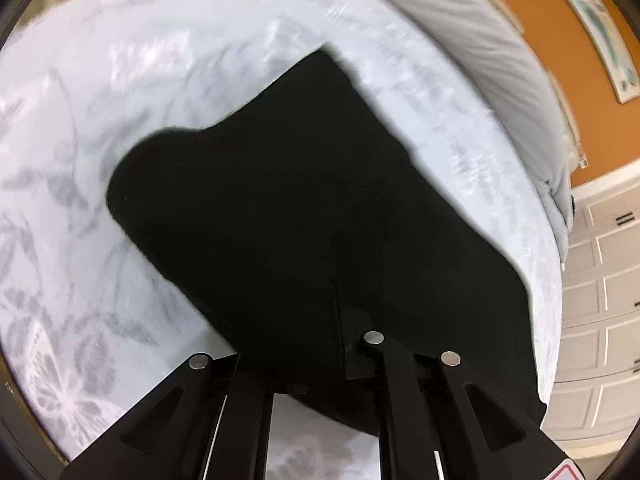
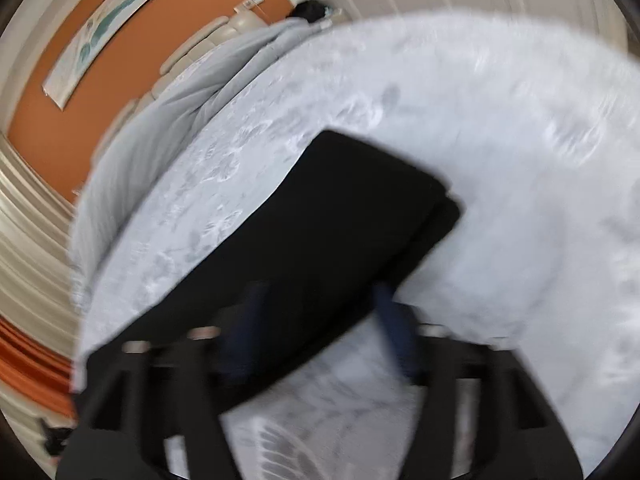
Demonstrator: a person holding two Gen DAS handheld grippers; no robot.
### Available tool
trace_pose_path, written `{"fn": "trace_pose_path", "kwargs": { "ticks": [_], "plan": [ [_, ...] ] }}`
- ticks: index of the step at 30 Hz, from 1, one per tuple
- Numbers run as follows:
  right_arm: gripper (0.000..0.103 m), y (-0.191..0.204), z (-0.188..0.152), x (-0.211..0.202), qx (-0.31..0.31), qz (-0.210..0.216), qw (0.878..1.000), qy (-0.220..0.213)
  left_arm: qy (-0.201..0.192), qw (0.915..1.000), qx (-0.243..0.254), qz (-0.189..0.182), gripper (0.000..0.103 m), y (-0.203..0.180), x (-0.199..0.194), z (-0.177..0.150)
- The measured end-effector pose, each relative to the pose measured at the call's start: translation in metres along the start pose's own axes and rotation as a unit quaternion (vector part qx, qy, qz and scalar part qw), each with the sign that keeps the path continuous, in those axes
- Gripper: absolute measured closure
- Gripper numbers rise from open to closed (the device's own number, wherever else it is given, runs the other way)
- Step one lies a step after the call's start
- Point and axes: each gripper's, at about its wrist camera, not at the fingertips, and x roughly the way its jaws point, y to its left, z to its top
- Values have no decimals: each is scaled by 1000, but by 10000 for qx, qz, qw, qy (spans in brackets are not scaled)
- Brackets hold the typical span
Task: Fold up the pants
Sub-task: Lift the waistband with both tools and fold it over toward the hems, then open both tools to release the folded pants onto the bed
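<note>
Setting: a bed [image 1: 100, 120] covered in a pale grey bedspread printed with leaves and butterflies; a rolled grey duvet [image 1: 500, 80] lies along its edge at 1 o'clock in your left wrist view, with an orange wall behind it.
Pants: the black pants [image 1: 300, 208] lie on the bed, filling the middle of both views, gathered into a broad, compact shape with layers stacked at the far edge.
Left hand-held gripper: your left hand-held gripper [image 1: 308, 356] sits at 6 o'clock at the near edge of the pants. Dark cloth lies between and under its fingers; you appear to be pinching that edge, though black on black makes this uncertain.
Right hand-held gripper: your right hand-held gripper [image 2: 320, 336] is blurred at 6 o'clock, fingers spread, one over the cloth and one over bare bedspread, gripping nothing.
Progress: judging by the stacked layers, at least one fold looks done. A final fold and smoothing probably remain.
</note>
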Motion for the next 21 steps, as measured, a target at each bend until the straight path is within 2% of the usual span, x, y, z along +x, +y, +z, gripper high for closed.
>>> {"fn": "trace_pose_path", "kwargs": {
  "ticks": [1, 3, 4, 5, 6, 7, 8, 9, 11, 12, 14, 16, 18, 19, 21],
  "plan": [
    [25, 4, -2, -8, -164, -280, 9993, -196, -42, 9999, -66, -143, 93, 4, -3, 0],
    [24, 12, -7, -13, -326, -400, 9982, -313, -294, 9982, -36, -527, 85, 5, -22, -3],
    [24, 11, -9, -18, -315, -441, 9979, -348, -455, 9975, 79, -530, 81, 4, -34, -4],
    [23, 9, -11, -20, -268, -473, 9978, -381, -617, 9974, 127, -344, 69, 5, -44, -4],
    [23, 8, -11, -22, -213, -459, 9979, -402, -716, 9971, 74, -235, 64, 10, -51, -3],
    [23, 7, -10, -23, -164, -403, 9981, -430, -686, 9968, -129, -402, 64, 21, -58, -1],
    [23, 7, -9, -22, -154, -406, 9981, -448, -722, 9961, -291, -410, 60, 28, -62, 0],
    [23, 7, -9, -22, -151, -412, 9981, -434, -834, 9950, -461, -288, 49, 35, -68, 0],
    [19, 7, -13, -22, -132, -304, 9989, -333, -949, 9939, -550, -117, 38, 41, -69, -5],
    [14, 7, -13, -19, -91, -215, 9994, -246, -902, 9942, -586, -79, 38, 42, -65, -9],
    [14, 8, -15, -18, -76, -247, 9995, -180, -941, 9930, -711, -108, 38, 34, -57, -20],
    [14, 5, -14, -20, -2, -260, 9994, -247, -1167, 9901, -766, -111, 38, 28, -59, -34],
    [14, -1, -12, -24, 124, -225, 9989, -380, -1499, 9875, -434, 220, 38, 2, -64, -54],
    [14, -4, -10, -24, 181, -246, 9987, -411, -1733, 9832, -52, 577, 38, -17, -68, -68],
    [14, -8, -6, -22, 283, -269, 9980, -487, -1924, 9745, 577, 1004, 38, -42, -69, -86]
  ]
}}
